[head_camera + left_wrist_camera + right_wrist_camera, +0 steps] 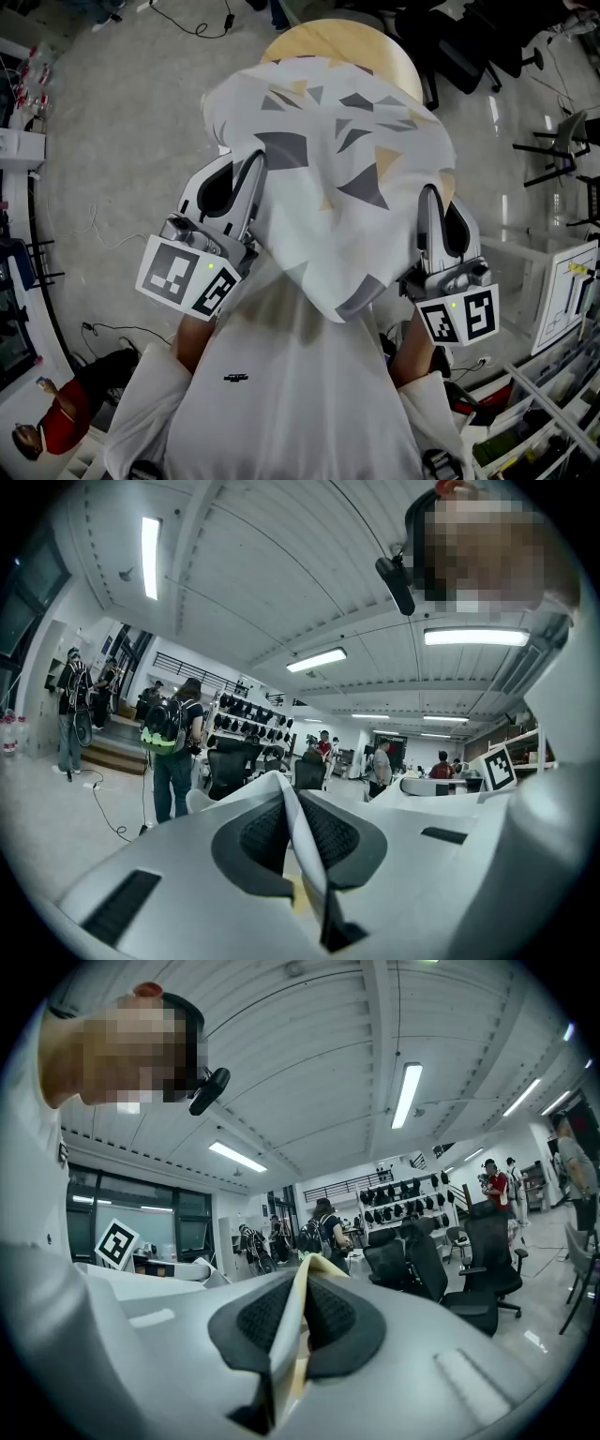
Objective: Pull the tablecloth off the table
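White tablecloth point(328, 187) edges pinched by left gripper point(281, 782), right gripper point(313, 1264).

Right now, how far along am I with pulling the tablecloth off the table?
Done: the left gripper and right gripper are each shut on an edge of the tablecloth, and the far rim of the round table shows bare wood. In hand: the cloth is lifted and bunched between them, near your chest. Left: its far part seems to overlie the tabletop, so draw it fully clear.
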The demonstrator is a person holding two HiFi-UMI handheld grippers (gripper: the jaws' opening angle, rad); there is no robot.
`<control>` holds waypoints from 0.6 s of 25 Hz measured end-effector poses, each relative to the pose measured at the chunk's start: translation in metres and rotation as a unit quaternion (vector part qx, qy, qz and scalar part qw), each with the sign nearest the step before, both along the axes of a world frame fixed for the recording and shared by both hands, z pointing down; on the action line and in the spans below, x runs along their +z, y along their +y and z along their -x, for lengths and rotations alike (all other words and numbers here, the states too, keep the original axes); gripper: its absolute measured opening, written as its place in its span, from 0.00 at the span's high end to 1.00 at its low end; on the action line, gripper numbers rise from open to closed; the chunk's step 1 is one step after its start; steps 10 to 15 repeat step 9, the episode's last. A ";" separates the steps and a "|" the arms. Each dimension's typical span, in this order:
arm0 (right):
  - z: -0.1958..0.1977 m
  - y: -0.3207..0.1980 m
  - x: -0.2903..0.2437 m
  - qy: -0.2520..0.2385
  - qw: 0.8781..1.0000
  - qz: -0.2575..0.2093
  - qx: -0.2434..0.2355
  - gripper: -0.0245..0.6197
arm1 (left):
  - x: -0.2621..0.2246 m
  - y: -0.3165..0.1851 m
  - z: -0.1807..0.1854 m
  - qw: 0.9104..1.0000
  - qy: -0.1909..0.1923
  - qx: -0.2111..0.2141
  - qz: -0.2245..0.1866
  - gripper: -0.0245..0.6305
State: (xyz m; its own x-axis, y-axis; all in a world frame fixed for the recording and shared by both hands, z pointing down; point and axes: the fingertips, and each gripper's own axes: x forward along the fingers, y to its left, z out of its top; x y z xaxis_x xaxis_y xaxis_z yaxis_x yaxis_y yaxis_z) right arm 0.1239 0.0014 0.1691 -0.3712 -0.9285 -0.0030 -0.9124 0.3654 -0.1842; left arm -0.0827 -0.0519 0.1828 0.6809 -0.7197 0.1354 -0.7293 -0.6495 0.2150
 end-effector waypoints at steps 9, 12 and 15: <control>0.002 -0.007 0.001 0.000 1.000 -0.005 -0.001 0.93 | 0.001 -0.007 0.002 1.000 -0.002 -0.001 -0.005 0.93; 0.002 -0.007 0.001 0.000 1.000 -0.005 -0.001 0.93 | 0.001 -0.007 0.002 1.000 -0.002 -0.001 -0.005 0.93; 0.002 -0.007 0.001 0.000 1.000 -0.005 -0.001 0.93 | 0.001 -0.007 0.002 1.000 -0.002 -0.001 -0.005 0.93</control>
